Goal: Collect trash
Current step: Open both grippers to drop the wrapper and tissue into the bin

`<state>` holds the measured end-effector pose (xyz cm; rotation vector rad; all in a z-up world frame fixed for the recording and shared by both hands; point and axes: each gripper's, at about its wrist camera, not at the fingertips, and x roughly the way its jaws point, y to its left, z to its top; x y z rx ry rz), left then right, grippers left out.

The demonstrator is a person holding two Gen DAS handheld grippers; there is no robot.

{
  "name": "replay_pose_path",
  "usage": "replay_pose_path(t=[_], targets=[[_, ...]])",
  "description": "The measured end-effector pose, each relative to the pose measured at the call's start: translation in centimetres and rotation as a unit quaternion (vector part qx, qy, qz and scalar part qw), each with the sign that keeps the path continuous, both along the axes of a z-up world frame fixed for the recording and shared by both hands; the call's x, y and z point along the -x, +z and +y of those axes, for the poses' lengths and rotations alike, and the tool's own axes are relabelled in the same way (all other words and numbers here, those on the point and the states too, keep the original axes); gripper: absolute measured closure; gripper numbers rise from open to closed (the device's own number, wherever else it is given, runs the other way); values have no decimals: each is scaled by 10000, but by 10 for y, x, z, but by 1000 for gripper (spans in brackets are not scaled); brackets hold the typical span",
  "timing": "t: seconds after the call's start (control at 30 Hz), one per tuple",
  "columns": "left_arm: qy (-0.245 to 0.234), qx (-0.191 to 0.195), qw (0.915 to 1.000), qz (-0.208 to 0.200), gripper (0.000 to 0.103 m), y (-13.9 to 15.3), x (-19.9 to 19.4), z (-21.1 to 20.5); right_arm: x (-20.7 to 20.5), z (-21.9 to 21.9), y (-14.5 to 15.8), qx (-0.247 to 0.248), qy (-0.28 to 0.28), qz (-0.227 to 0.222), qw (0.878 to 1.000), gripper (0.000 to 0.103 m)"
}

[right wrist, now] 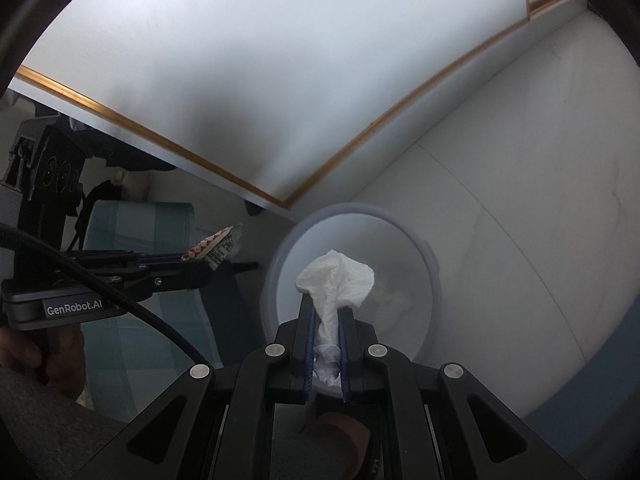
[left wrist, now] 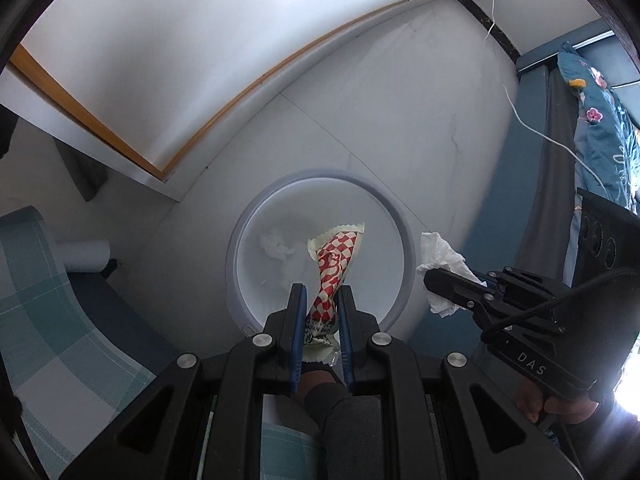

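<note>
Your left gripper [left wrist: 322, 292] pinched the wrapper [left wrist: 334, 268]; your right gripper [right wrist: 326, 304] pinched the tissue [right wrist: 340, 276]. Letting go beside the bin [left wrist: 404, 236] could drop trash on the floor.

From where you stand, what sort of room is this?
Probably a bedroom at home: floral bedding on a bed, a pale tiled floor, and a small white waste bin on it.

White bin [left wrist: 404, 236] on pale floor [left wrist: 400, 120]

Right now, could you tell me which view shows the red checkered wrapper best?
The left wrist view: the wrapper faces the camera, print visible, above the bin. The right wrist view catches only its tip, edge-on.
</note>
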<state>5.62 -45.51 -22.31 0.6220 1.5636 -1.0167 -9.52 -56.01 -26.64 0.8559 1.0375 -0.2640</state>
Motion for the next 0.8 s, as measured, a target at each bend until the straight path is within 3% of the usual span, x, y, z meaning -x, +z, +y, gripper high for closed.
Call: replay_pose_path(t=[0.53,0.63,0.8], targets=[[206,-715,9955,586,91,-44,1,-13,-21,20,-60,-526,209,458,9973,89],[297,-758,9931,840,91,-51,1,-12,-22,19,-65,-530,166,501,9972,83],[378,-860,9917,878,90,-63,-3,-11,-22,18,-67,-544,124,499,9972,73]])
